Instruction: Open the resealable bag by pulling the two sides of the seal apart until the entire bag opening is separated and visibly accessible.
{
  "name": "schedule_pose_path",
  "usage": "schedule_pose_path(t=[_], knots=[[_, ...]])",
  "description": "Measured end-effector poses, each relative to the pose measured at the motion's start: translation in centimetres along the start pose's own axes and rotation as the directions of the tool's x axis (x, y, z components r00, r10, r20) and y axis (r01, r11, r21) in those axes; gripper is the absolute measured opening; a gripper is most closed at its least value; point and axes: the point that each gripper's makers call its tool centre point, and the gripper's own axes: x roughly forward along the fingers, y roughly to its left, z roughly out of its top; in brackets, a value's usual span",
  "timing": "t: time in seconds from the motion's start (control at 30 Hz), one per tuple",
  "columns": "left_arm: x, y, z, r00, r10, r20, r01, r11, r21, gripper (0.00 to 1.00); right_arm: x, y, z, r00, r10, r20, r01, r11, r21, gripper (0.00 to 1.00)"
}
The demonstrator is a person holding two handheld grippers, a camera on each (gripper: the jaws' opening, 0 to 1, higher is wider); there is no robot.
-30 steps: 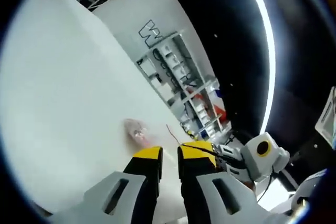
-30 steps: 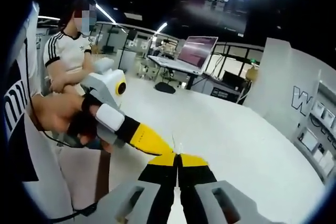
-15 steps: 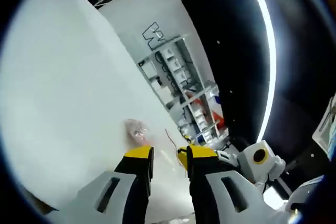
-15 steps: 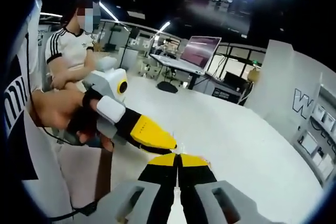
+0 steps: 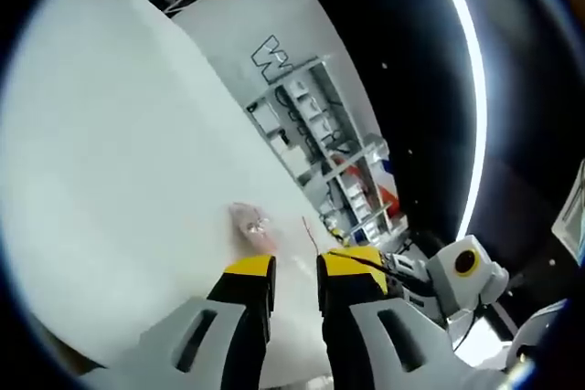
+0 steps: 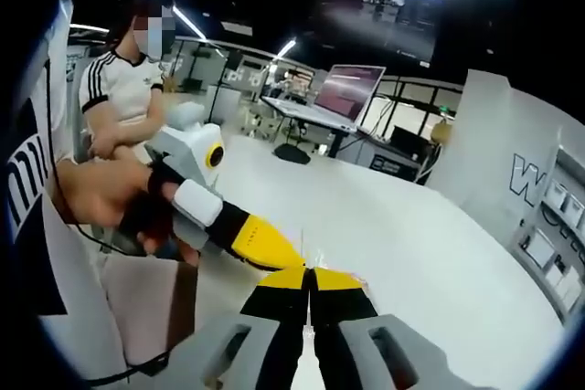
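Clear bag (image 5: 265, 242), red seal, lifted off table (image 5: 110, 152).

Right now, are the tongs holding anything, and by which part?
The right tongs pinch the clear bag at its top edge; the left tongs stand open, holding nothing.

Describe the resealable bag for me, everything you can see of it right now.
The resealable bag is clear, thin plastic, hard to make out against the white table. In the left gripper view a pinkish crumpled patch shows through it, and a thin reddish seal line runs beside the left gripper, whose jaws stand apart. In the right gripper view the right gripper is shut on its upper edge, with the left gripper's yellow tip alongside.
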Motion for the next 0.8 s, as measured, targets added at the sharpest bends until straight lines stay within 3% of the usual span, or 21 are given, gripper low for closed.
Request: schedule_pose_path(t=[0.4, 0.73, 0.8], knots=[[0.28, -0.3, -0.06, 1.0, -0.002, 0.002, 0.002, 1.0, -0.001, 0.18, 0.09, 0.42, -0.18, 1.0, 0.017, -0.01, -0.017, 1.0, -0.005, 0.0], [0.17, -0.73, -0.25, 1.0, -0.015, -0.01, 0.015, 0.999, 0.032, 0.09, 0.26, 0.35, -0.48, 1.0, 0.019, -0.019, -0.019, 1.0, 0.003, 0.0], [0.14, -0.84, -0.31, 1.0, -0.016, -0.013, 0.016, 0.999, 0.044, 0.02, 0.27, 0.35, -0.55, 1.0, 0.019, -0.022, -0.019, 1.0, 0.005, 0.0]])
